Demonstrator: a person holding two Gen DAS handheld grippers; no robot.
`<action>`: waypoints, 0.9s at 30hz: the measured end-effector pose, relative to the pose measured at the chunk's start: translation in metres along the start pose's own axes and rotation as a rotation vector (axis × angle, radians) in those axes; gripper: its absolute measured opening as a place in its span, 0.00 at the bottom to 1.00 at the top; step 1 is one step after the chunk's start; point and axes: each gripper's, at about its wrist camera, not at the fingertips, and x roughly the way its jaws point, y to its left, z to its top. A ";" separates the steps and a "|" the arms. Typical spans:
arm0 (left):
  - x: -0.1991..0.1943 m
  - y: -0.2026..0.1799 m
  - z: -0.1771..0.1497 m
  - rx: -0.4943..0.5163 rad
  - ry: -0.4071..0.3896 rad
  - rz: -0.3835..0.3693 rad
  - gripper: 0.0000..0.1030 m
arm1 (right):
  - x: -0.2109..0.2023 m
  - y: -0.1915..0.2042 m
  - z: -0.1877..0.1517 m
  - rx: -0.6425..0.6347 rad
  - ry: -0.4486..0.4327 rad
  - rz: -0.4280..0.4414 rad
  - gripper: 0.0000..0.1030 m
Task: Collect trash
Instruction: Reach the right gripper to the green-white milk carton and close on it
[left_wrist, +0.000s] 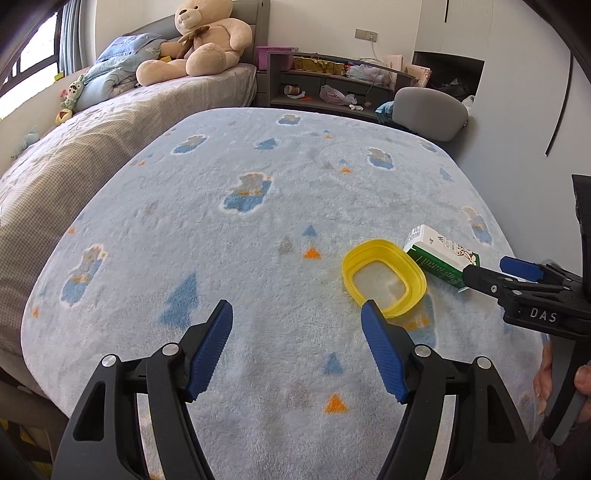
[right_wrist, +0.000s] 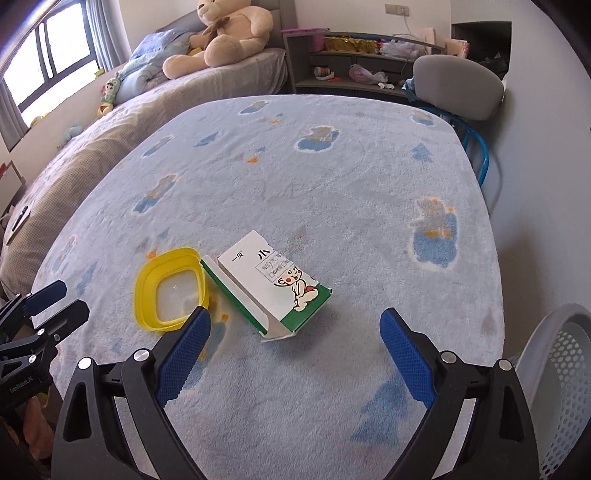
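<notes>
A yellow plastic lid (left_wrist: 384, 281) (right_wrist: 170, 288) lies flat on the fleecy blue blanket (left_wrist: 258, 206) (right_wrist: 332, 177). Touching its right side lies a white and green cardboard box (left_wrist: 441, 258) (right_wrist: 271, 291) with a cartoon baby printed on it, one end flap open. My left gripper (left_wrist: 297, 314) is open and holds nothing; its right fingertip sits just in front of the lid. My right gripper (right_wrist: 295, 321) is open too, hovering just short of the box, which lies ahead between the fingers. Each gripper also shows at the edge of the other's view.
A white mesh basket (right_wrist: 565, 376) stands at the lower right, off the blanket's edge. A grey chair (right_wrist: 458, 86) and a cluttered grey shelf (right_wrist: 354, 55) are behind. A bed with a big teddy bear (left_wrist: 199, 40) runs along the left.
</notes>
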 end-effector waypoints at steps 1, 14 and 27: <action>0.001 0.001 0.000 -0.002 0.001 0.001 0.67 | 0.004 0.001 0.003 -0.010 0.008 -0.001 0.88; 0.012 0.005 0.001 -0.015 0.018 -0.001 0.67 | 0.041 0.007 0.021 -0.124 0.093 -0.017 0.89; 0.019 0.008 -0.001 -0.022 0.040 -0.003 0.67 | 0.052 0.018 0.024 -0.138 0.102 -0.015 0.63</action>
